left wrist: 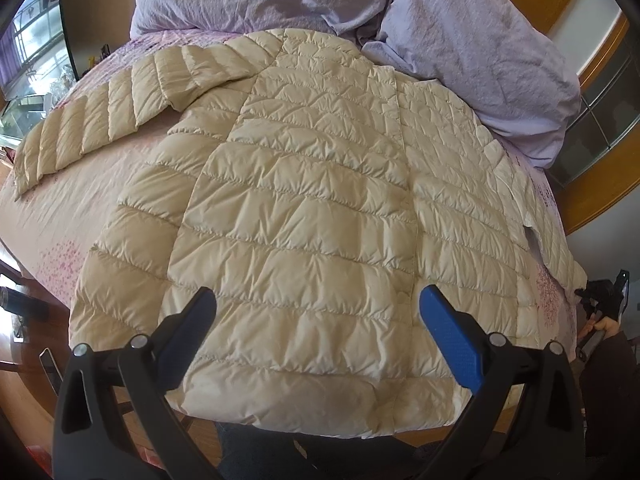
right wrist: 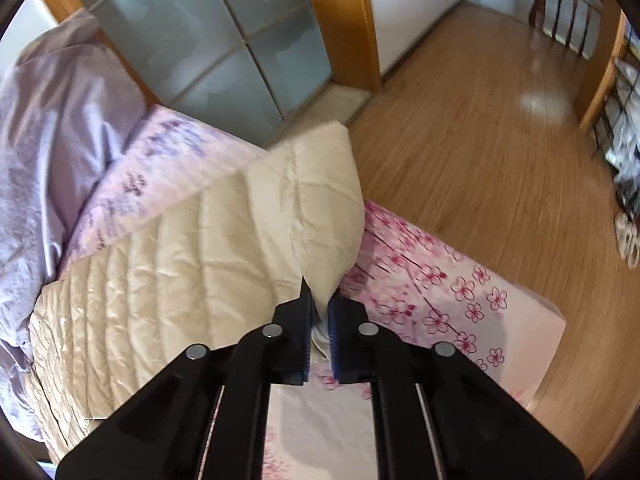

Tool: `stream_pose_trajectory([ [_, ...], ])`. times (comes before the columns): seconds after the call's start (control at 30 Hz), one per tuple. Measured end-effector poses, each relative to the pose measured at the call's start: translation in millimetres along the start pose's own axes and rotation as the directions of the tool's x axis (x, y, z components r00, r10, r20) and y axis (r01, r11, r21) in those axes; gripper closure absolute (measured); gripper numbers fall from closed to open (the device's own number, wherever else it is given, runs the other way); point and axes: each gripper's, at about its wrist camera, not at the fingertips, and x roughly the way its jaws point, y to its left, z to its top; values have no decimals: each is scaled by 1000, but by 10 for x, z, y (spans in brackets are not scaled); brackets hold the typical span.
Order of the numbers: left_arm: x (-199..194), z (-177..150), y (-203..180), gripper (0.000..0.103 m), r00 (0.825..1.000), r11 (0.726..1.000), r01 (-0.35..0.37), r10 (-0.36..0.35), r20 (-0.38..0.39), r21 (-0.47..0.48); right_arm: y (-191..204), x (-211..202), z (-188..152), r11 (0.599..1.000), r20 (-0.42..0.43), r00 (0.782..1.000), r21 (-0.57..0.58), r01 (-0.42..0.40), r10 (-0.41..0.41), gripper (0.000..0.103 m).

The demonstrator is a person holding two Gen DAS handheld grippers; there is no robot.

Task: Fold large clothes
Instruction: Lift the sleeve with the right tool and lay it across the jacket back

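Note:
A cream quilted puffer jacket (left wrist: 312, 200) lies spread flat on the bed, hem toward me, its left sleeve (left wrist: 100, 120) stretched out to the side. My left gripper (left wrist: 316, 304) hovers open above the hem, its blue pads wide apart with nothing between them. In the right wrist view the jacket's other sleeve (right wrist: 248, 232) runs toward the bed's edge, and my right gripper (right wrist: 320, 312) is shut on the cuff end of that sleeve, fabric pinched between its pads. The right gripper (left wrist: 604, 300) also shows at the far right edge of the left wrist view, held by a hand.
A pink floral bedsheet (right wrist: 460, 292) covers the bed. A lilac duvet (left wrist: 472, 52) is bunched at the head end, touching the jacket's collar side. Wooden floor (right wrist: 500, 120) opens beyond the bed's corner, with frosted glass doors (right wrist: 224, 40) and a shelf rack (right wrist: 624, 128) beside it.

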Motion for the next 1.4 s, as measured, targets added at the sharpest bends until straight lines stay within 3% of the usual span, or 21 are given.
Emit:
stream_pose_trajectory([
  [0.17,5,81,172,2,999,999,40,-40,-4,17,705,-450,-123,986,92,990,-136,-92,105,97],
  [0.3,-23,156,352,2,998,998,55,-55,9,30,1440,-750,-452,941,83,966,-258,-217,246,98],
  [0.5,-91,295,737,2,999,1000,-13,11,53,26,2741,-957,-1286,820,-47,918,-434,-374,393,98],
  [0.67,-91,450,1079,2,995,997,-78,78,67,-3,3557,-980,-2049,731,-190,882,-500,-464,430,98],
  [0.93,-206,626,1567,2,980,989,-143,148,129,-47,4282,-899,-3095,648,-363,847,-545,-532,389,98],
  [1.07,-230,680,1870,2,979,983,-144,158,131,-115,4365,-865,-3361,603,-432,832,-577,-551,347,96],
  [1.17,-235,733,2119,2,970,969,-185,207,127,-166,4399,-946,-3394,577,-453,820,-585,-570,349,81],
  [1.23,-248,779,2310,2,966,960,-194,222,131,-201,4316,-1092,-3250,574,-414,803,-562,-596,429,71],
  [1.3,-262,811,2494,2,963,950,-201,236,128,-237,4255,-1165,-3106,604,-333,822,-561,-566,462,60],
  [1.4,-259,862,2788,2,958,931,-220,263,114,-292,4226,-1039,-3013,678,-260,890,-578,-455,375,60],
])
